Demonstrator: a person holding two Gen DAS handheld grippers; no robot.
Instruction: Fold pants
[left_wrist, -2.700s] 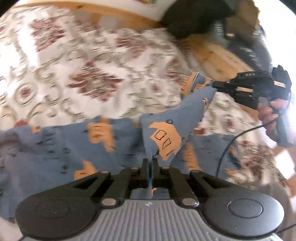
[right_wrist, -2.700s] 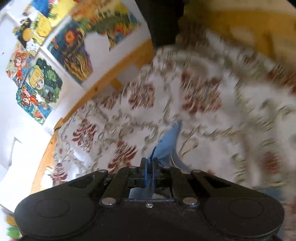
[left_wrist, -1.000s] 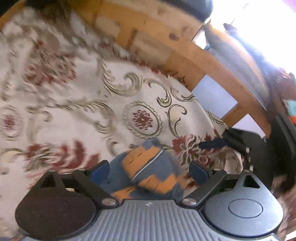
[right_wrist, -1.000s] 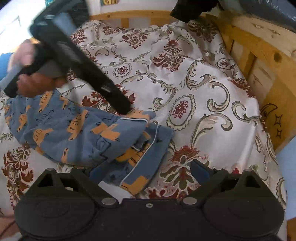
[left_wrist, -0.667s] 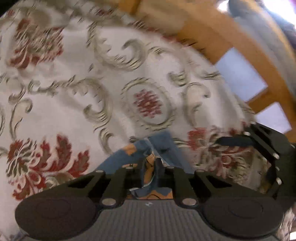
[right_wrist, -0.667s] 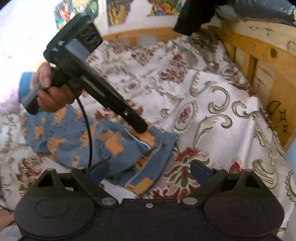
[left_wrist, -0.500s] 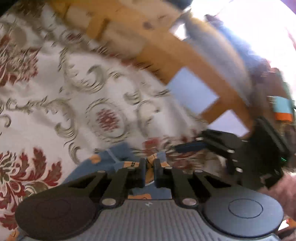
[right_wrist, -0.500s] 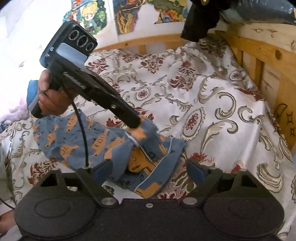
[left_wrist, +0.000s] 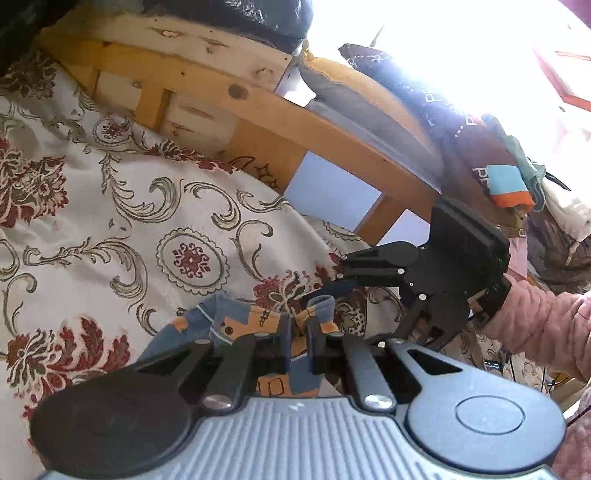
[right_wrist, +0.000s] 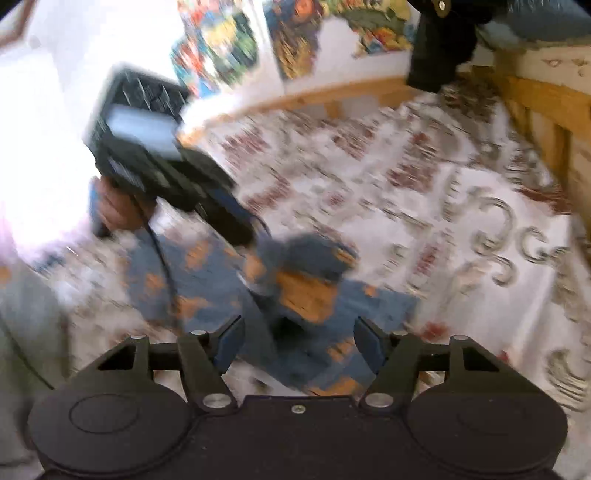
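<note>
Currently the main risk is judged to be the pinched edge slipping: only a thin bit of the pants (left_wrist: 236, 321) is clamped by the left gripper (left_wrist: 296, 334), so a fast pull could free it and the fold would collapse. A second risk: the right gripper (right_wrist: 299, 345) is seen spread wide with nothing held, so one side of the cloth is unsupported and could bunch or twist. The right wrist view is badly motion-blurred, so contact there cannot be confirmed. The pants are lying on the patterned bedspread (left_wrist: 110, 229), near the wooden bed frame (left_wrist: 258, 110), partly lifted at the left gripper's tips. In the right wrist view the fabric lies just ahead of and below the spread fingers.
</note>
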